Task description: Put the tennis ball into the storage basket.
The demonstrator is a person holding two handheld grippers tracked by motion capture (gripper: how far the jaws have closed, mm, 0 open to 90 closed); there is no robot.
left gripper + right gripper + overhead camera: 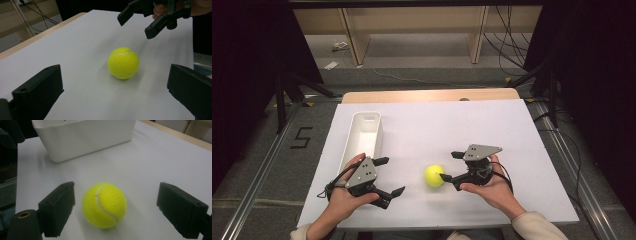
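A yellow tennis ball (434, 176) rests on the white table sheet (427, 125), near the front and between my two grippers. My right gripper (449, 166) is open just right of it, and the ball (104, 205) sits between its wide-spread jaws, close to the left one, gripped by neither. My left gripper (392, 176) is open too, a short way left of the ball and pointing at it. In the left gripper view the ball (123, 63) lies ahead of the black jaws, with the right gripper (135, 27) hovering beyond it.
A long white bin (362, 135) stands on the left part of the sheet, just behind my left hand, and shows close behind the ball as the bin (82, 140). The table's wooden back edge (427, 95) runs beyond the sheet.
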